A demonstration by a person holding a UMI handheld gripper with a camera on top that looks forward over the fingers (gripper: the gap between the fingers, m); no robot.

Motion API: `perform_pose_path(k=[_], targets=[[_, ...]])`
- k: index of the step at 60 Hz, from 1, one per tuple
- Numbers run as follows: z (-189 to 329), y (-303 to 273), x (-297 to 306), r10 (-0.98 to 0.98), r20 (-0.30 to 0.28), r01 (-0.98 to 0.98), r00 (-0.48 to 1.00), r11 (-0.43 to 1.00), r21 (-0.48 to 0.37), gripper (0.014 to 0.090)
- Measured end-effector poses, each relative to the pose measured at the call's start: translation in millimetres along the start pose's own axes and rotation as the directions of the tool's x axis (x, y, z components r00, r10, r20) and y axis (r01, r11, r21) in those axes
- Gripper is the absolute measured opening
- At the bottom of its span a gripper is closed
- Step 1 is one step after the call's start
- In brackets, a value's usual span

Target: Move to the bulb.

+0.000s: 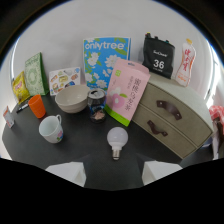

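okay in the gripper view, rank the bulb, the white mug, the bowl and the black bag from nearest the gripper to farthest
1. Bulb, just ahead of the open gripper.
2. White mug, off to the left.
3. Bowl, behind the mug.
4. Black bag, on the drawer unit at the back.

**One wide-angle view, riding on the gripper**

A single camera sits on the gripper (111, 172), looking forward along its two fingers (67, 172), whose pale tips show apart at the foot of the view. It faces down at a slant onto the dark tabletop (80, 150) from a raised position, close to the near part of the scene: the bulb (117, 140) lies just ahead of the fingers. The fisheye lens bends the scene inside a dark round border. It takes in the whole spread, from the white mug (51, 129) and orange cup (37, 106) to the beige drawer chest (172, 120), and reaches back to the pale wall (65, 35) behind the onlytree package (106, 62). No second view shares the scene.
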Motion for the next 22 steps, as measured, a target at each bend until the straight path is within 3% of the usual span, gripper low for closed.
perform_pose_path(k=[22], targets=[[1.5,5.1,-2.8,0.04,0.024,-0.04,0.999,0.999,-0.027,0.0853]])
